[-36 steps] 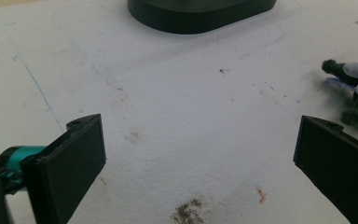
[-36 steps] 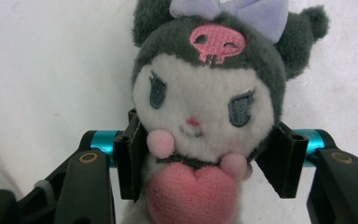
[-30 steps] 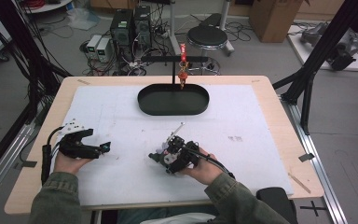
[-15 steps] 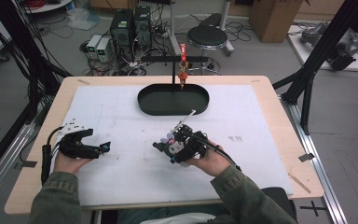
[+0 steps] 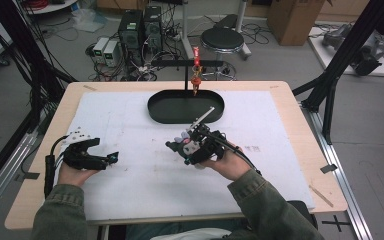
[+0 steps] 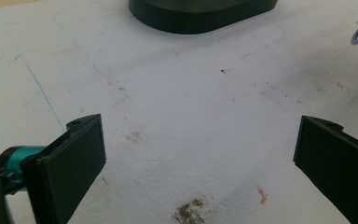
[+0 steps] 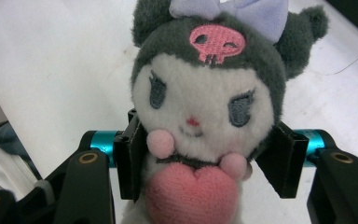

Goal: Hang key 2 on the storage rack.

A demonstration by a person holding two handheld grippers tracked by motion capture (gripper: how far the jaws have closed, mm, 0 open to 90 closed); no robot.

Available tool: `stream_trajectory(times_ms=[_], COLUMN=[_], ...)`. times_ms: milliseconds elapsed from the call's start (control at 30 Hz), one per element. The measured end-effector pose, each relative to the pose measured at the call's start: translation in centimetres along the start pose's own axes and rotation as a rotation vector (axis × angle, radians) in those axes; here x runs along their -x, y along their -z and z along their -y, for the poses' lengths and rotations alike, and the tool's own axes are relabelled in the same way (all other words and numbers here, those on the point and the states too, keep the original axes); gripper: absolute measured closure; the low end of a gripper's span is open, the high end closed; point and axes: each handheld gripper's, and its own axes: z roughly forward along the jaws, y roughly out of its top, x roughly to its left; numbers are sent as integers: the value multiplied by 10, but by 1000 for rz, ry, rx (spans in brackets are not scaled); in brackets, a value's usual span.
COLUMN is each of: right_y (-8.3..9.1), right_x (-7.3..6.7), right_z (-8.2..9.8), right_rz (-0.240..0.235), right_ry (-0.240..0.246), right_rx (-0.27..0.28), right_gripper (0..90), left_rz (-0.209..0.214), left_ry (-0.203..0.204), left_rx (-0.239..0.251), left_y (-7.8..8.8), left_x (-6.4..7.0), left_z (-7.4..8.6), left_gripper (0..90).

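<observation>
Plush toy (image 7: 205, 116) is what we work with; on the left, our left gripper (image 5: 111, 159) rests low on the white mat (image 5: 130, 190), jaws wide apart and empty, where it was a second ago; to the right, our right gripper (image 5: 177, 145), clamped on the toy, has risen off the mat toward the black tray (image 5: 186, 106); we judge the carry under way, perhaps to the stand's hook (image 5: 195, 80).
</observation>
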Motion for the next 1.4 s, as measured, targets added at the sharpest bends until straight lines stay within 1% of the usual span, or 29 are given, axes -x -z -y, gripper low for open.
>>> stream_trajectory(times_ms=[100,200,267,433,667,767,833,900,1067,1200,1300,1400], right_y=[4,11,15,22,29,31,32,33,39,45,48,50], right_x=[2,4,5,9,18,22,25,28,35,45,55,72], right_z=[-4,-10,-15,-23,-34,-38,-39,-41,-46,-51,-54,-55], right_rz=[7,22,31,45,53,48,44,53,50,41,33,28], right_ry=[-6,10,18,16,4,-8,-14,-17,-30,-52,-76,-107], right_rx=[3,2,11,1,8,12,4,-5,0,5,11,19], right_gripper=[410,410,410,410,411,410,411,411,411,411,413,425], left_rz=[0,0,0,-2,-1,-2,-1,0,3,2,2,1], left_ry=[0,0,-1,1,2,1,1,2,2,4,0,-2], left_rx=[0,1,-1,7,3,7,11,9,6,6,11,12], left_y=[0,0,0,1,0,1,1,1,0,0,0,0], left_x=[0,0,0,0,0,0,0,0,0,0,0,1], left_z=[0,0,0,0,0,0,0,0,0,0,0,0], left_gripper=[26,26,26,26,26,26,26,26,26,26,26,26])
